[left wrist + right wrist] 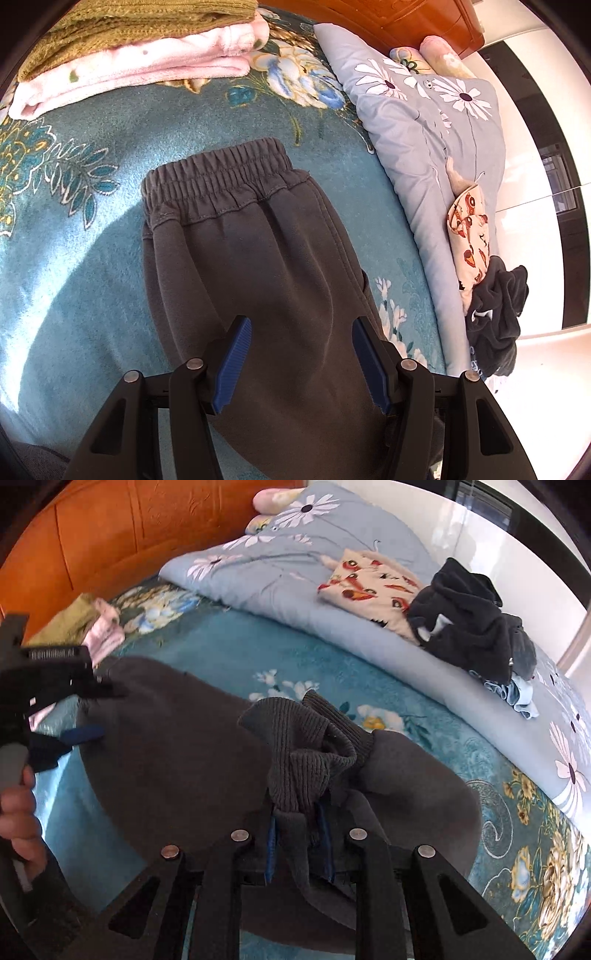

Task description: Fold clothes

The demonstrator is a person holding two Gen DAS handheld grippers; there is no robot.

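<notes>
Dark grey sweatpants (258,258) lie flat on the teal floral bedspread (74,258), elastic waistband (221,173) at the far end. My left gripper (301,354) is open and hovers just above the pants' middle, its blue pads apart with nothing between them. In the right wrist view the left gripper (79,734) shows at the left, held by a hand. My right gripper (299,842) is shut on the ribbed ankle cuffs (306,753) of the sweatpants (177,746), which bunch up over the legs.
A folded stack, olive knit on pink fleece (140,62), sits at the far left. A grey daisy-print quilt (424,122) runs along the right, with a patterned cream garment (369,587) and a dark crumpled pile (469,624) on it. An orange wooden headboard (110,542) stands behind.
</notes>
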